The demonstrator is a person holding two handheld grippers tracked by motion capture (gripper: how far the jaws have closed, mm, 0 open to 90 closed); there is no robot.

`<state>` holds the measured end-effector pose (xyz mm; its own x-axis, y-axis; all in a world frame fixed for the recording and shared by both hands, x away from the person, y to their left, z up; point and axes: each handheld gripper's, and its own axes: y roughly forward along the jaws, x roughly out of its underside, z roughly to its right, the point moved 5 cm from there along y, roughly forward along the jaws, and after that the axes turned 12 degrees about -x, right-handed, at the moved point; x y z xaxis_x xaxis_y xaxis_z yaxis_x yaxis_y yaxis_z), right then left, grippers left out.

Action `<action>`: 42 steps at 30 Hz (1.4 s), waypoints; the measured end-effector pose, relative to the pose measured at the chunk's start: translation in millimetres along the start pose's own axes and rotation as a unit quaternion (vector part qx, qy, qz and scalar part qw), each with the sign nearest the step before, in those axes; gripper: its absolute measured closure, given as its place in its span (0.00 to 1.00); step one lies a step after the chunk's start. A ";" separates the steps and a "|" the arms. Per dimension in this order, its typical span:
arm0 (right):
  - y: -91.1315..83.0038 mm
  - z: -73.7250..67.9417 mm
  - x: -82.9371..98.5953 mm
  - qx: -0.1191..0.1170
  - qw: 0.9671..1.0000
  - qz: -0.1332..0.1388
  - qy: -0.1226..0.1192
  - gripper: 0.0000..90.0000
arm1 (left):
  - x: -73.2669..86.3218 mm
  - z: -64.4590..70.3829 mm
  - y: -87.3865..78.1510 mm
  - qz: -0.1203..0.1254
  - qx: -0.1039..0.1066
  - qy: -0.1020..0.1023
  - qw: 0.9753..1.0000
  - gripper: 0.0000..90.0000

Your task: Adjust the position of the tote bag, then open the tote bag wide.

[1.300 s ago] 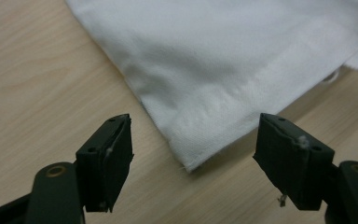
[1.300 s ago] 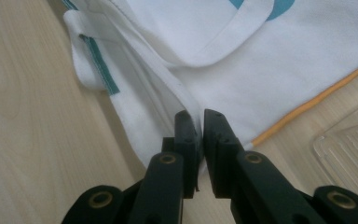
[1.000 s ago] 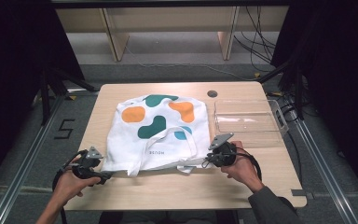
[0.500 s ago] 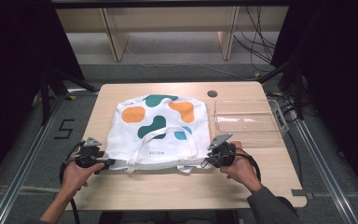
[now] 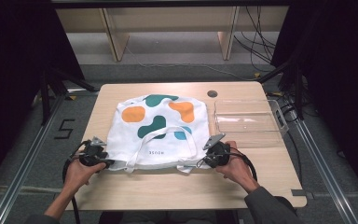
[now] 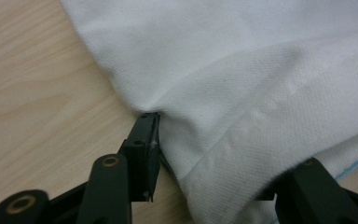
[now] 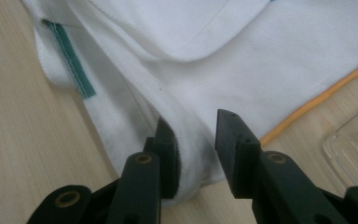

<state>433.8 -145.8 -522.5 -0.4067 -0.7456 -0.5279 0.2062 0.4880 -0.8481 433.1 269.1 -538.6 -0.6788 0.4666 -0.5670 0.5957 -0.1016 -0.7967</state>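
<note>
Wooden table, empty clear tray, white tote bag hem between both grippers' parted jaws

On the white fabric tote bag with orange, teal and blue blobs, lying flat on the light wooden table, we read one short line of small dark capitals, just below the loop of its white handle. From the high view the word stands upside down to us; it looks like "HOUSE", though the letters are too small for us to be sure of each one. On the grey floor left of the table, we read a large black digit "5". In the two gripper views we find no writing on the cloth.
</note>
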 end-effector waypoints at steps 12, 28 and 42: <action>6.4 -0.2 -3.0 -0.012 0.999 -0.027 -0.022 0.91 | 0.7 1.4 -19.7 0.006 -0.002 0.057 0.998 0.91; -32.7 -16.0 -2.1 -0.030 0.999 0.015 -0.008 0.95 | 16.3 18.2 -60.4 0.001 0.042 0.068 0.997 0.91; -48.8 -24.5 -4.5 -0.036 0.999 0.003 -0.033 0.95 | 19.1 21.9 -77.1 -0.003 0.066 0.078 0.995 0.91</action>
<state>403.8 -155.1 -477.7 -0.3465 -0.7699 -0.5360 0.1420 0.5217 -0.8412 364.9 266.6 -492.5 -0.6008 0.5978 -0.5307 0.5235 -0.2076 -0.8264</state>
